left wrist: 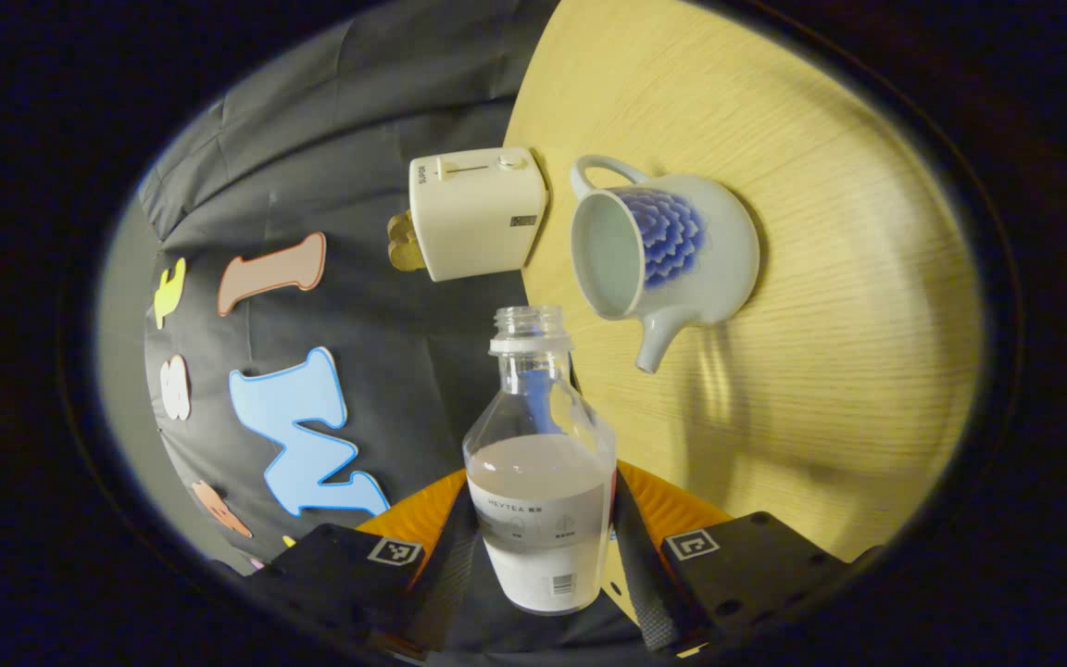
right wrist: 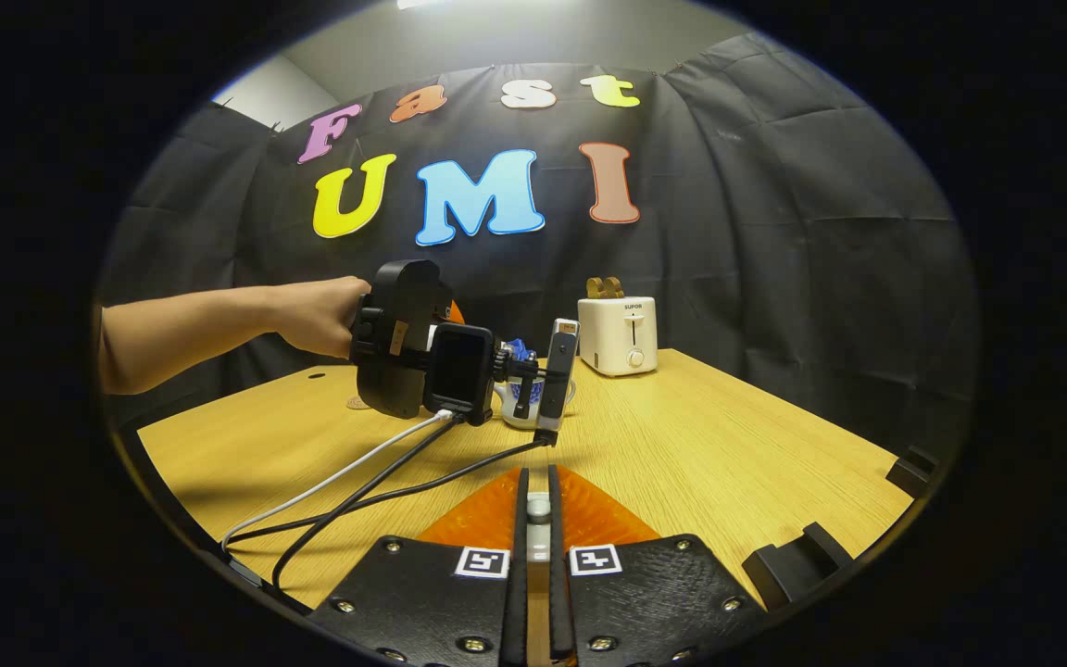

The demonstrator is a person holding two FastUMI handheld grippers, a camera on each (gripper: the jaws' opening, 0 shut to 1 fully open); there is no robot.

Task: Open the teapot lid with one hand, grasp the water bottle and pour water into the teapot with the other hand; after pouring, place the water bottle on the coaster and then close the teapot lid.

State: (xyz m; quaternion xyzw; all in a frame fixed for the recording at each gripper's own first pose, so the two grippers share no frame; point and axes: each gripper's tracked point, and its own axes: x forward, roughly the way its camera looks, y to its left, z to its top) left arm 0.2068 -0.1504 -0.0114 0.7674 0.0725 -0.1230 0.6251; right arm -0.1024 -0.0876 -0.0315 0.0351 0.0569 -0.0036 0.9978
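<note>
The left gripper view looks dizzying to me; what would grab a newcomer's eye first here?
First, the uncapped water bottle, partly full and held between the left gripper's two fingers, its mouth aimed toward the teapot. That teapot, pale with a blue flower, stands lidless on the wooden table beside a cream toaster. In the right gripper view, a hand holds the left gripper over the table, while the right gripper pinches a small pale knob.

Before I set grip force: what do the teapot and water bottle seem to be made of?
Teapot: probably glazed ceramic, glossy white with a painted blue flower. Water bottle: clear and see-through with the liquid level visible, likely plastic, though glass can't be ruled out.
</note>
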